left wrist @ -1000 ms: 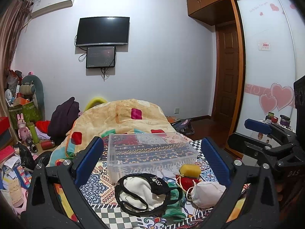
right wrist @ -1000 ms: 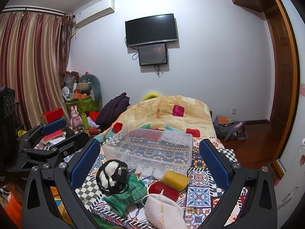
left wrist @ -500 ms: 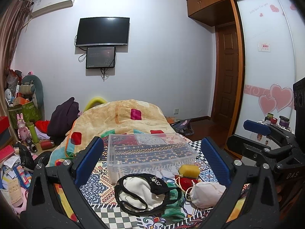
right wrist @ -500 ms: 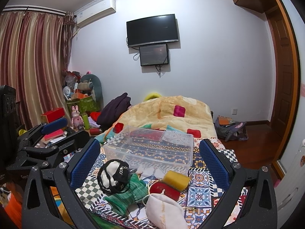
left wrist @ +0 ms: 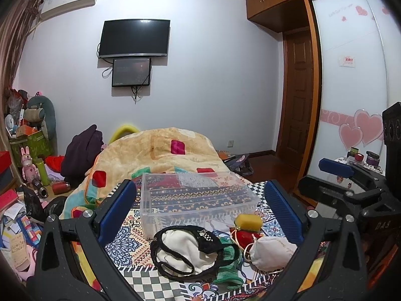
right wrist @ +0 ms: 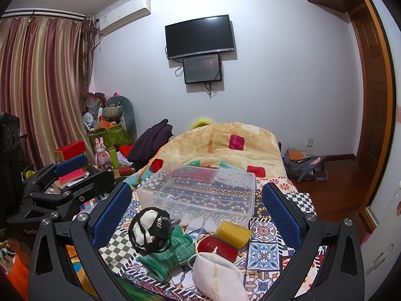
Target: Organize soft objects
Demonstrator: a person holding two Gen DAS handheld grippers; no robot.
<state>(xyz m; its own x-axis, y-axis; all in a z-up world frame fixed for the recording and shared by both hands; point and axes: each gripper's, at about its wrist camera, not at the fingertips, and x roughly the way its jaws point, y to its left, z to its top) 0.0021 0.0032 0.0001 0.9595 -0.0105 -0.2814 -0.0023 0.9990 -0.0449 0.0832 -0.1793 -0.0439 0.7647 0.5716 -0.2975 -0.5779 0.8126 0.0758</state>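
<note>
Nearest the cameras, both grippers hover above the foot of a bed spread with a patterned cloth (left wrist: 125, 235), each with its blue-padded fingers spread wide and holding nothing: the left gripper (left wrist: 200, 215) frames the pile from its side, and the right gripper (right wrist: 196, 215) does the same from its own. In the left wrist view the right gripper's body shows at the far right edge, and in the right wrist view the left gripper's body shows at the far left.

Between the fingers lies a loose heap of soft things. A cream drawstring pouch (right wrist: 215, 276) sits closest in the right wrist view, touching a red soft piece (right wrist: 216, 247) just behind it, with a yellow sponge (right wrist: 233, 233) resting against that. To their left a green knitted item (right wrist: 175, 253) lies partly under a white cloth wrapped in a black lace band (right wrist: 147, 230).

Just beyond the heap stands a clear plastic storage box (left wrist: 195, 200), open-topped, with the cloth's pattern showing through its walls. Behind it a beige blanket (left wrist: 160, 150) with coloured squares is mounded on the bed. On the far wall hang a television (left wrist: 134, 37) and a smaller screen (left wrist: 131, 71) just below it.
</note>
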